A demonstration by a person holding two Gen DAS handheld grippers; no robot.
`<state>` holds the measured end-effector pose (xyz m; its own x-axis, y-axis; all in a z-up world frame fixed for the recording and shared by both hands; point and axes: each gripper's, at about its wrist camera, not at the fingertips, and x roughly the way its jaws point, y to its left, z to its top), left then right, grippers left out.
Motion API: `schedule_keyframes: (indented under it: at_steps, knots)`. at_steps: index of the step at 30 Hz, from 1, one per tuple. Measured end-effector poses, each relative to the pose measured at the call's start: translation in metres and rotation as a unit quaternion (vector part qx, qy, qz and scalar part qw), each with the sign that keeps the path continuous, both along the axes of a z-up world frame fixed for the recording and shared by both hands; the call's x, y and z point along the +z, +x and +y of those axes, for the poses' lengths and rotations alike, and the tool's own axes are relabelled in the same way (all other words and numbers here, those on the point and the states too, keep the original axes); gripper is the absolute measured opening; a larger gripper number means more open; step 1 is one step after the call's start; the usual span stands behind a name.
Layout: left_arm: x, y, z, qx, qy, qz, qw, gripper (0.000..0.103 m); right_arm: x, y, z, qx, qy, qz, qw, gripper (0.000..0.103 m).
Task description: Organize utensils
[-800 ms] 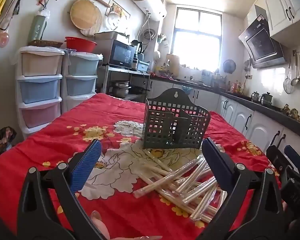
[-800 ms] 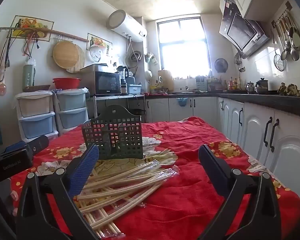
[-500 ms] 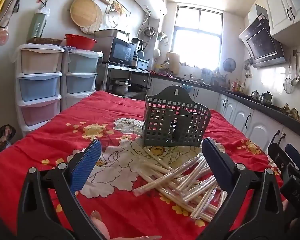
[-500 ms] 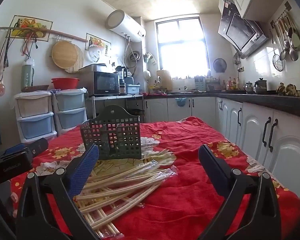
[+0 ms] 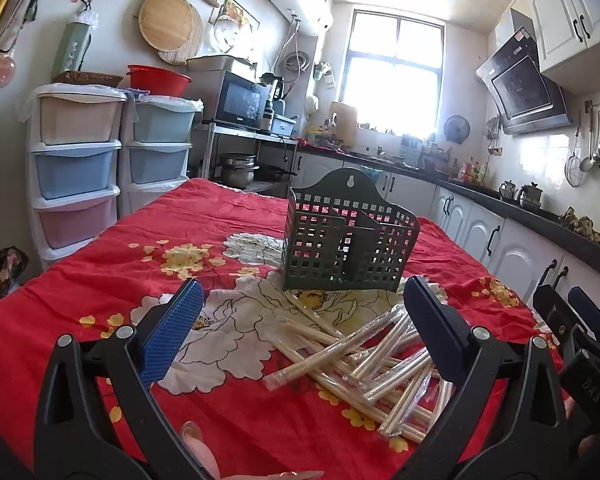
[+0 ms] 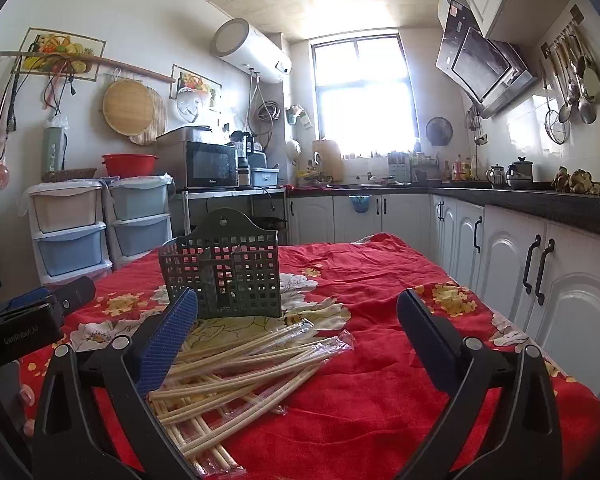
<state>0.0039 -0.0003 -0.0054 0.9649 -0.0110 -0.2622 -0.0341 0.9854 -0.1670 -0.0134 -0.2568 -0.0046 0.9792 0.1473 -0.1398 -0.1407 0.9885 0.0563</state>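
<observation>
1. The bench (image 5: 100, 288) is covered by a soft red cloth (image 6: 380, 380) with big white and small yellow flowers printed on it; the cloth is a bit wrinkled.
2. A dark green plastic basket (image 5: 346, 248) stands upright on the cloth, near the middle; its walls are a grid of little square holes; inside, thin walls split it into parts; its back rises into a rounded top with one small hanging hole.
3. A messy pile of chopsticks (image 5: 364, 356) lies flat on the cloth just in front of the basket; they are long, thin, pale wooden sticks; each pair sits in a clear, shiny, crinkly wrapper; they cross over each other in many directions.
4. The left hand-held gripper (image 5: 300, 332) is wide open and holds nothing; its arms are smooth black plastic with round silver pins; its pads (image 5: 172, 332) are flat, blue and bumpy; it hangs above the near edge of the pile.
5. The right hand-held gripper (image 6: 296, 344) is wide open too, with nothing in it; it has the same black arms and blue pads (image 6: 168, 338); the chopsticks lie below and between them, not touched.
6. Each camera sees the other tool at its edge; the two are side by side.
</observation>
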Motion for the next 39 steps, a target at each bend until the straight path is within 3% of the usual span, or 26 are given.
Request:
schedule_keyframes:
  at_steps: [39]
  knots:
    - [-0.0023, -0.0009, -0.0019, 0.003, -0.001, 0.006, 1.0, 0.093, 0.0024, 0.0009, 0.0014, 0.003, 0.0, 0.002, 1.0, 0.097]
